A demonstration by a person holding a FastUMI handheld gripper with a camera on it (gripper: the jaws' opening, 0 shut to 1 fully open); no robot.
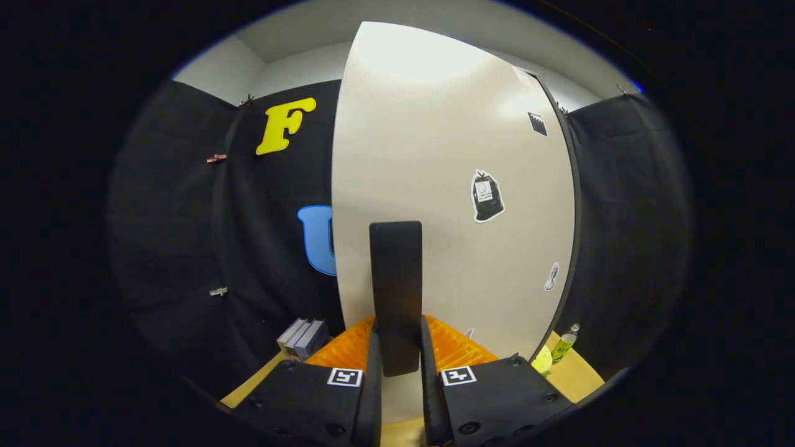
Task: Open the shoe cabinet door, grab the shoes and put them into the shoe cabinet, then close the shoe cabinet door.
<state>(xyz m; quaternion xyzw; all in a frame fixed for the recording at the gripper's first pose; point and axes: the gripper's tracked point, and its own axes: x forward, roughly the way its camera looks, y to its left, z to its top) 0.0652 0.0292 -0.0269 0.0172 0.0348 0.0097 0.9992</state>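
The shoe cabinet door (447, 186) is filling the space just ahead of the tongs (397, 366), and its dark upright handle (395, 292) is sitting between the two fingers, which are closing on it from both sides, probably to swing the door. An orange ribbed thing (459, 347) is lying under the handle. Left of the tongs, some books (302, 338) are standing on the counter (577, 372); right of them, a small bottle (564, 344). I am seeing no shoes.

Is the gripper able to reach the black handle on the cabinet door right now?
Yes, it looks so. The gripper already has the black handle of the cabinet door between its fingers, which seem closed on it, with nothing in the way.
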